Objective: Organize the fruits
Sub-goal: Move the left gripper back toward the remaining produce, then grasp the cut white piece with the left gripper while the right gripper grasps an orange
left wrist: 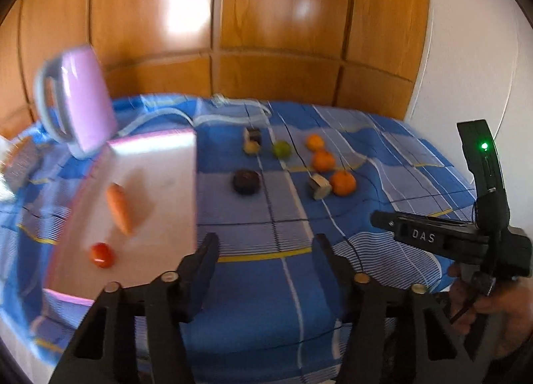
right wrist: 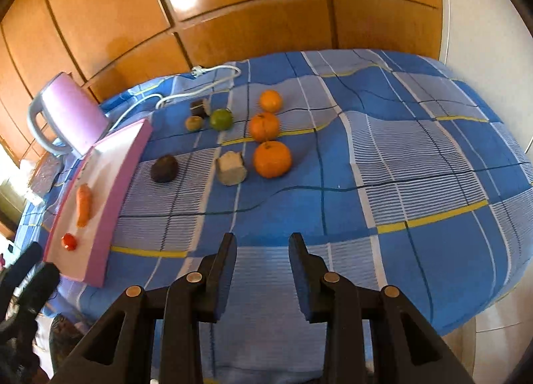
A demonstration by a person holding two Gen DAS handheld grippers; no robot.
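Note:
A pink-rimmed white tray (right wrist: 110,191) (left wrist: 156,157) lies at the left on a blue checked cloth and holds a carrot (right wrist: 83,204) (left wrist: 119,211) and a small tomato (right wrist: 69,241) (left wrist: 101,254). Three oranges (right wrist: 272,159) (left wrist: 343,183), a green lime (right wrist: 221,119) (left wrist: 281,149), a dark round fruit (right wrist: 164,168) (left wrist: 246,181) and a pale cut chunk (right wrist: 231,167) (left wrist: 319,186) lie on the cloth. My left gripper (left wrist: 265,244) is open and empty over the cloth beside the tray. My right gripper (right wrist: 263,245) is open and empty, well short of the fruits.
A lilac electric kettle (right wrist: 70,117) (left wrist: 78,101) stands behind the tray, its white cord (right wrist: 200,82) trailing on the cloth. A small dark-and-pale piece (right wrist: 200,107) and a yellowish fruit (right wrist: 194,123) lie near the lime. Wooden wardrobe doors (right wrist: 233,1) stand behind.

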